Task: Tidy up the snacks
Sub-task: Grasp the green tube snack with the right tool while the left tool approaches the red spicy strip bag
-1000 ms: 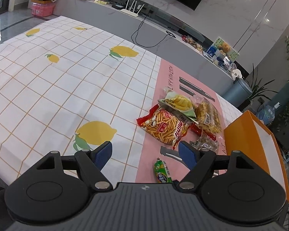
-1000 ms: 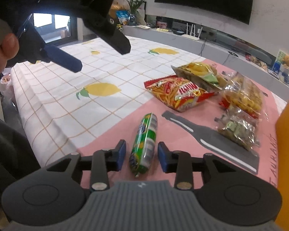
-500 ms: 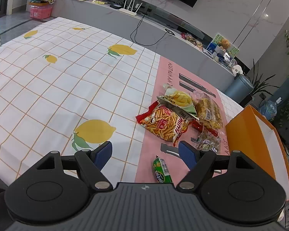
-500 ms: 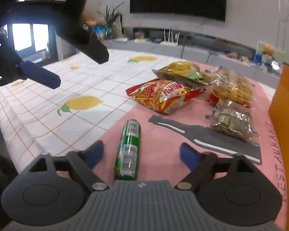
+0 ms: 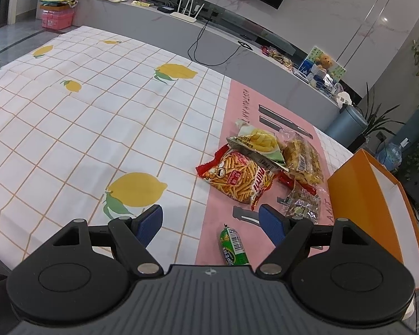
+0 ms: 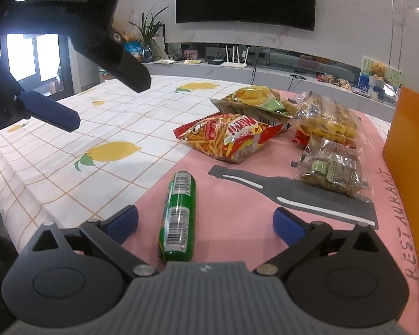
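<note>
**Snacks clustered on the pink strip, open cloth to the left**

Here, from the left wrist, the left gripper (image 5: 211, 219) hangs with jaws wide and nothing between them. Just ahead and slightly right lies the green plastic-wrapped sausage stick (image 5: 233, 247); further on sit the red crinkly bag of potato sticks (image 5: 237, 180) and the other packets. The orange cardboard box (image 5: 357, 203) walls the right side. The white lemon-print tablecloth (image 5: 83, 128) spreads bare to the left.

From the right wrist, the right gripper (image 6: 205, 220) has its jaws opening, the sausage stick (image 6: 178, 217) lying untouched between them, nearer the left pad. The clear packet of green-labelled snacks (image 6: 332, 171) lies ahead right, beside the box edge (image 6: 407, 145).
</note>
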The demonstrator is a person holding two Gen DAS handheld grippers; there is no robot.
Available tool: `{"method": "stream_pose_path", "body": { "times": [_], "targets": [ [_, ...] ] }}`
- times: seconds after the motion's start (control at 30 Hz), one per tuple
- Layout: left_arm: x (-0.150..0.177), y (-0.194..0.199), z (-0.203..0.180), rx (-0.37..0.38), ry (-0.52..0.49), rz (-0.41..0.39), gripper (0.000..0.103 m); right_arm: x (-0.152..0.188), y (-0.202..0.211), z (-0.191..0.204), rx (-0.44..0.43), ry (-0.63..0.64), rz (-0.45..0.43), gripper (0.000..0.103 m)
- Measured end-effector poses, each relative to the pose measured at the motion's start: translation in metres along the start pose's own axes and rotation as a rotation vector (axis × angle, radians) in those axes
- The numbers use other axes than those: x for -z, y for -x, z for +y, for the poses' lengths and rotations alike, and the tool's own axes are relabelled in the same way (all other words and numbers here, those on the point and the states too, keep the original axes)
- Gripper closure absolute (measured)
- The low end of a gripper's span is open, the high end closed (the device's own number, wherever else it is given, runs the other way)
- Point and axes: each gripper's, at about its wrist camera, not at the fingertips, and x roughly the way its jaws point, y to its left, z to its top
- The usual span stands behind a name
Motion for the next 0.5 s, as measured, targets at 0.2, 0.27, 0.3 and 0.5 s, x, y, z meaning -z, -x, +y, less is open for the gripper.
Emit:
{"method": "stream_pose_path", "body": {
  "times": [0.2, 0.27, 0.3, 0.5],
  "targets": [
    [0.000, 0.000, 0.000, -0.001, 0.002, 0.000, 0.011, 0.009, 0.010, 0.011, -0.031, 0.042, -0.086, 0.053],
    [0.000, 0.000, -0.001, -0.003, 0.000, -0.002, 0.011, 0.009, 0.011, 0.019, -0.031, 0.074, -0.097, 0.082],
    [0.000, 0.000, -0.001, -0.003, -0.003, -0.003, 0.011, 0.009, 0.011, 0.023, -0.019, 0.097, -0.101, 0.082],
    [-0.002, 0.002, -0.004, 0.001, -0.024, -0.014, 0.011, 0.007, 0.014, 0.019, -0.001, 0.104, -0.092, 0.083]
  ]
}}
